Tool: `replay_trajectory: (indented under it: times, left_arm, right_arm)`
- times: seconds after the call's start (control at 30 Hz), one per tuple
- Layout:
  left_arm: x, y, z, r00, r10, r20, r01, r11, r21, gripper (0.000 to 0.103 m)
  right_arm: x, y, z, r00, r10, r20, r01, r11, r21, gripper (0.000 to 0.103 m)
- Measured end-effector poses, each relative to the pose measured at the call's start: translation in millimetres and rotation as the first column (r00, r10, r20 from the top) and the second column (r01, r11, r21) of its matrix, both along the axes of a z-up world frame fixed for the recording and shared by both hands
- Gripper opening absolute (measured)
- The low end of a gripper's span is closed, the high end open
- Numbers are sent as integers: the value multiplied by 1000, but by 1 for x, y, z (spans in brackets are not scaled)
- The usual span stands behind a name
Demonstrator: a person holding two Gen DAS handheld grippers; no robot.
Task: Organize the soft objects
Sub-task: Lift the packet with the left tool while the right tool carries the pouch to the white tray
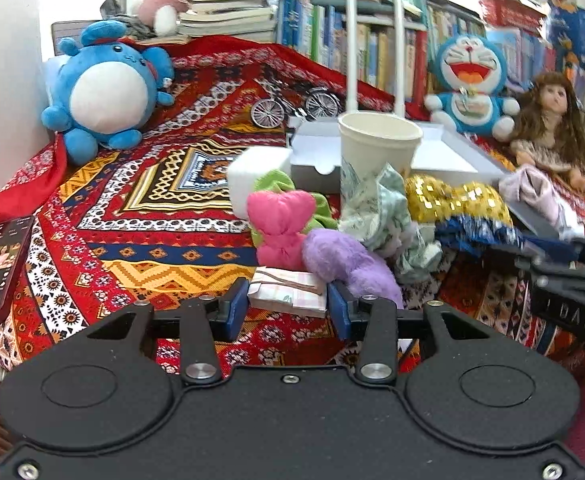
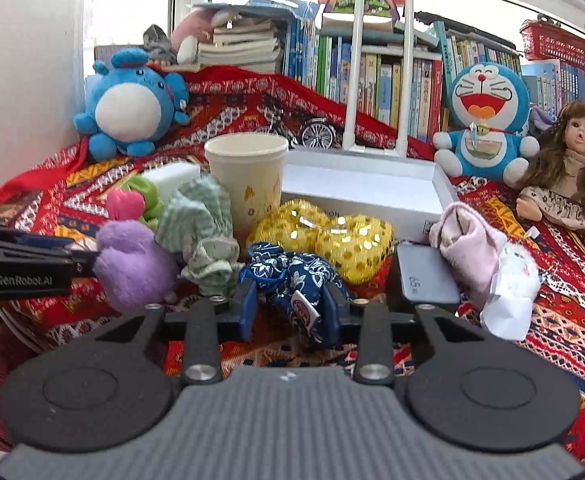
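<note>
Home room, likely child's; packed bookshelves (image 2: 392, 80); plush toys (image 2: 128, 108); doll (image 2: 572, 168); patterned red cloth (image 1: 152, 200)

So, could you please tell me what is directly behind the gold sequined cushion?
The open white box sits right behind the gold sequined cushion, with the paper cup at its left. The cushion covers part of the box's front wall.

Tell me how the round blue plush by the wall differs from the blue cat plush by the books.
The round blue plush has a plain white belly and small closed face; the blue cat plush has a wide open red mouth, whiskers and a bell. Both sit upright on the patterned cloth.
</note>
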State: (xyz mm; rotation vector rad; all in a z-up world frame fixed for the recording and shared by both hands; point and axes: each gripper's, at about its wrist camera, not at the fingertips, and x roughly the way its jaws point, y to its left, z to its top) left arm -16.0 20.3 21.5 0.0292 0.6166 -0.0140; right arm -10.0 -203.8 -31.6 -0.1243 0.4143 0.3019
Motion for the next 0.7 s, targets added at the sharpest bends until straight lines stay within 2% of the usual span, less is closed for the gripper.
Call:
replay_trajectory:
  times: [0.07, 0.13, 0.2, 0.27, 0.33, 0.4, 0.47, 0.53, 0.7]
  left_arm:
    - [3, -6, -8, 999, -5, -46, 8, 998, 56, 49]
    - [4, -9, -17, 996, 4, -85, 2, 997, 81, 49]
    - [2, -7, -20, 996, 7, -94, -1, 998, 63, 51]
    - [0, -3, -19, 996, 11, -94, -6, 999, 52, 60]
    - [-1, 0, -19, 996, 20, -90, -15, 998, 61, 61]
    - [-1, 3, -20, 996, 28, -90, -23, 998, 54, 58]
    - [0, 7, -18, 995, 25, -93, -24, 999, 22, 39]
    - [-1, 8, -17, 996, 24, -91, -24, 1000, 3, 39]
    - [-5, 7, -8, 999, 25, -47, -25, 1000, 14, 39]
  right_arm:
    - [0, 0, 1, 1000, -3, 2, 3, 1000, -1, 40]
    - [1, -1, -1, 1000, -9, -5, 9, 1000, -1, 40]
    - [1, -2, -2, 1000, -15, -10, 15, 1000, -3, 40]
    - [0, -3, -3, 1000, -19, -12, 19, 1000, -6, 41]
    - [0, -4, -3, 1000, -23, -12, 23, 1000, -7, 42]
    - [1, -5, -3, 1000, -28, -13, 27, 1000, -3, 42]
    - [1, -5, -3, 999, -30, -11, 30, 1000, 0, 42]
    - [0, -6, -2, 999, -33, -6, 33, 999, 3, 42]
    - [1, -9, 1, 999, -46, 10, 46, 999, 28, 42]
